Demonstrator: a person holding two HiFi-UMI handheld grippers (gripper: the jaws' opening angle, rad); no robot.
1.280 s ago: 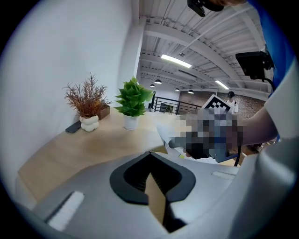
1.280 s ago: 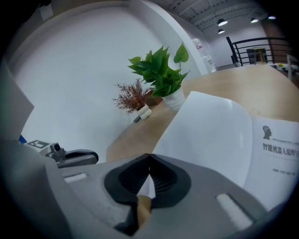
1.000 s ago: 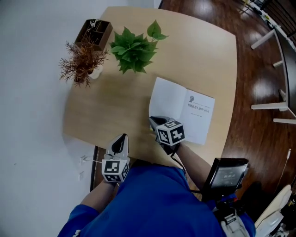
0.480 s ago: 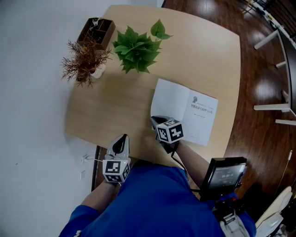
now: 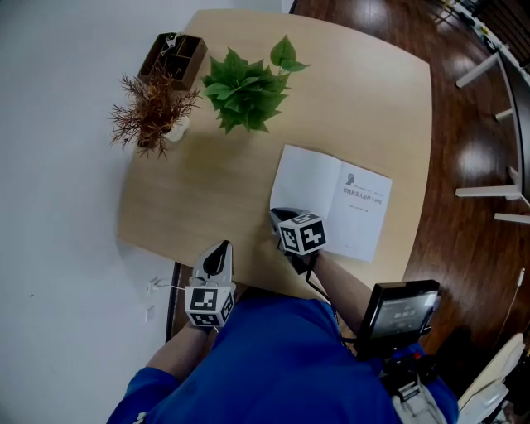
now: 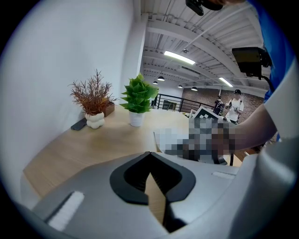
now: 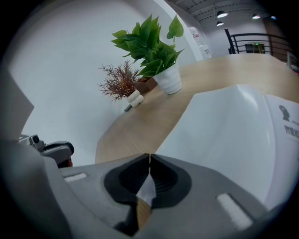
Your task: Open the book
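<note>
Jaws of right gripper (image 7: 149, 159) are pinching light, floppy white paperback book (image 5: 331, 199) at its near-left corner; left gripper (image 6: 149, 156) jaws are sitting pressed together.

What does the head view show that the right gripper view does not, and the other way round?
Only the head view: the dark floor, the person's blue shirt and the table in its whole outline. Only the right gripper view: how the right gripper stands, jaws shut tip to tip, and ceiling lamps. Both: the open book, the green plant and the dried plant.
</note>
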